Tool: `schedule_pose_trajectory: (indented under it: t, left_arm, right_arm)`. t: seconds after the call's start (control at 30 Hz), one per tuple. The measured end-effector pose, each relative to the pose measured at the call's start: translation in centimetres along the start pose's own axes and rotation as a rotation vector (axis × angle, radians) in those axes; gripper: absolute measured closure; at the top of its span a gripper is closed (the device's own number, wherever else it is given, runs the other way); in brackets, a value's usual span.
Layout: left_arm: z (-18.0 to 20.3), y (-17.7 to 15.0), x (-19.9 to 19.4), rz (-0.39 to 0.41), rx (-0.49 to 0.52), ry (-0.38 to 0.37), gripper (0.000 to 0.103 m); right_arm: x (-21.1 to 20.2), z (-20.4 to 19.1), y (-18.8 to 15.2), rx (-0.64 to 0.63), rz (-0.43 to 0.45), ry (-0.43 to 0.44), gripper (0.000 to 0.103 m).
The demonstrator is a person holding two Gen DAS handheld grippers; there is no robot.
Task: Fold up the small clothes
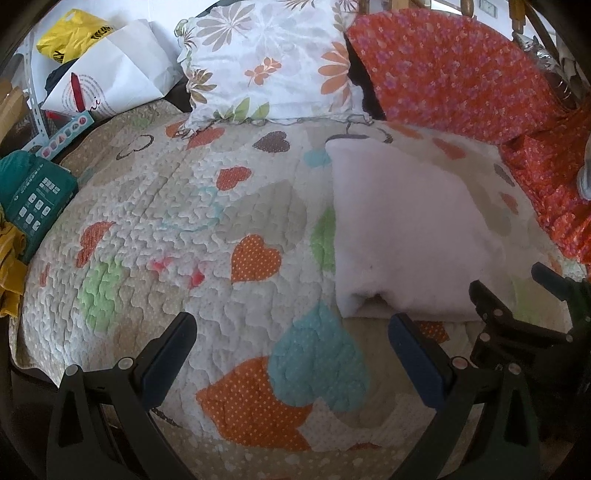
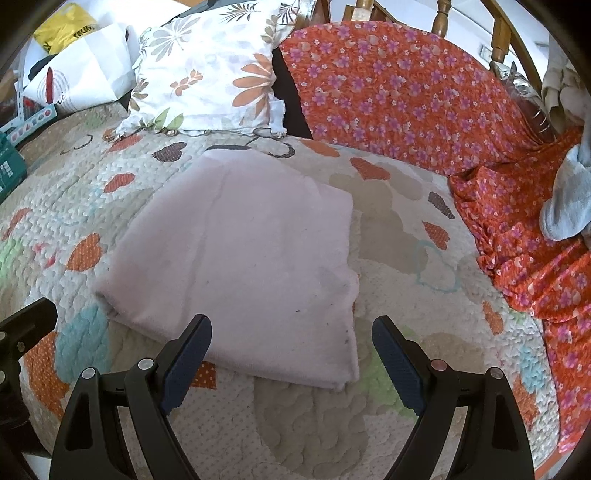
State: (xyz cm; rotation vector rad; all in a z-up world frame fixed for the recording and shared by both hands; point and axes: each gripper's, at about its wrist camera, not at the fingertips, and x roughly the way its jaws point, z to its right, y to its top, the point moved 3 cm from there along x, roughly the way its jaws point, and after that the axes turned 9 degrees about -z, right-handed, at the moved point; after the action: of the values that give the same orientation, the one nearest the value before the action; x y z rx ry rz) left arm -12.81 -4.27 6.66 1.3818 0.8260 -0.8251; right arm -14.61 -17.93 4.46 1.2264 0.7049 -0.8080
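Observation:
A pale pink folded cloth lies flat on the heart-patterned quilt; it also shows in the left wrist view at the right. My right gripper is open and empty, with its jaws just above the cloth's near edge. My left gripper is open and empty over the bare quilt, to the left of the cloth. The right gripper's fingers show at the right edge of the left wrist view.
A floral pillow and an orange flowered fabric lie at the back and right. A white paper bag, a yellow bag and a teal box sit at the left. A grey garment lies far right.

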Motion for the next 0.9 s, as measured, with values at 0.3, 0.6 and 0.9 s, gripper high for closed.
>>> schedule_pose_trajectory:
  t: [0.3, 0.6, 0.9]
  left_arm:
    - [-0.3, -0.1, 0.5, -0.029, -0.019, -0.001, 0.000]
    - [-0.4, -0.2, 0.9, -0.047, -0.026, -0.007, 0.000]
    - [-0.6, -0.1, 1.3, -0.065, -0.043, -0.009, 0.000]
  right_arm:
    - [0.2, 0.3, 0.0, 0.019, -0.010, -0.004, 0.011]
    - [0.1, 0.2, 0.0, 0.016, -0.009, -0.003, 0.011]
    - [0.1, 0.3, 0.1, 0.018, -0.007, -0.005, 0.011]
